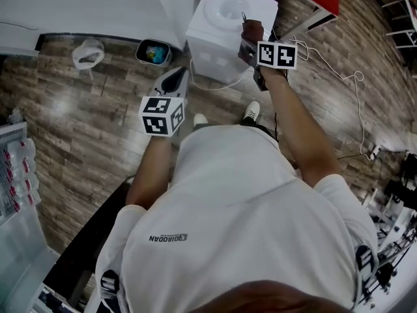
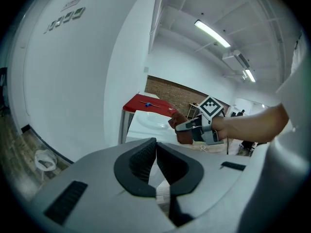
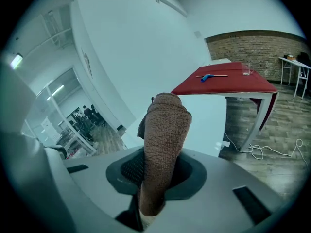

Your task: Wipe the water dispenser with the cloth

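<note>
My right gripper [image 1: 250, 32] pinched the fuzzy brown cloth [image 3: 165, 140] at the top edge of the white water dispenser [image 1: 218, 19]. My left gripper [image 2: 156, 163] had its jaws closed on nothing.

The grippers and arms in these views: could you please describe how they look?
The left gripper and right gripper have light grey moulded bodies; their tongs are lined with black ribbed pads. Each carries a white cube with black square markers: the left cube and the right cube. The person wears a white short-sleeved T-shirt with small grey lettering; the forearms are bare.
</note>
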A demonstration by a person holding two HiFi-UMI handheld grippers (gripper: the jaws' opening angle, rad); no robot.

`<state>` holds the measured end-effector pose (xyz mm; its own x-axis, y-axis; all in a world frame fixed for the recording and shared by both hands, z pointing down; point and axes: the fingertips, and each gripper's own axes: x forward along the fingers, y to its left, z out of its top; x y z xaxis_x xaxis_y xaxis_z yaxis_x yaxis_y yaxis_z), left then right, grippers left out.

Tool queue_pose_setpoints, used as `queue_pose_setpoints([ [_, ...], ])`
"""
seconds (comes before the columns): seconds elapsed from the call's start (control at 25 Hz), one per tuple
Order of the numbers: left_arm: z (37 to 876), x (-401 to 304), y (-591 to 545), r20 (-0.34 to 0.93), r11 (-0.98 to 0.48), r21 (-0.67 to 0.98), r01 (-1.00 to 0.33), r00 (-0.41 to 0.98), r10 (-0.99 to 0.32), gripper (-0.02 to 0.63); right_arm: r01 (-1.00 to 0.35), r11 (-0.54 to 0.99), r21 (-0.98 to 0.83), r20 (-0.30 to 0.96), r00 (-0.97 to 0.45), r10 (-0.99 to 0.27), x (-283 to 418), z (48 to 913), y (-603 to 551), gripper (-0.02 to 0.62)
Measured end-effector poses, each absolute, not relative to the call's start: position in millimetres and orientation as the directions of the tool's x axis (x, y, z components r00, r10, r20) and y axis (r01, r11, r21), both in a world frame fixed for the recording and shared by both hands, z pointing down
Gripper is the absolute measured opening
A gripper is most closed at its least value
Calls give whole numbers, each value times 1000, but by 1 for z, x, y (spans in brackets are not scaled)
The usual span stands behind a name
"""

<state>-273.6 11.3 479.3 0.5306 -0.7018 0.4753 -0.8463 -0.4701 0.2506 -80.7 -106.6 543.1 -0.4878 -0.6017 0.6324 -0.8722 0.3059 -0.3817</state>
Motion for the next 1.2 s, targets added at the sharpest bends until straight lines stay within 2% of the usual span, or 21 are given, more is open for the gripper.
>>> queue_pose_setpoints([
  [0.44,483,-271,11,475,-479,262,-838,543,-692,2,-895,191,-403,642,-425,-638,-17,550,-84,74],
  [0.88,483,-273,11,478,-474,260,-841,539,-694,2,-906,139,-400,647,-386,-658,11,553,-71,74],
  [1.08,485,-275,11,478,-461,266,-847,531,-700,1,-896,178,-407,572,-402,-715,4,533,-70,74],
  [1.2,488,-278,14,485,-453,267,-851,525,-700,1,-874,267,-405,479,-452,-752,-18,508,-67,74],
])
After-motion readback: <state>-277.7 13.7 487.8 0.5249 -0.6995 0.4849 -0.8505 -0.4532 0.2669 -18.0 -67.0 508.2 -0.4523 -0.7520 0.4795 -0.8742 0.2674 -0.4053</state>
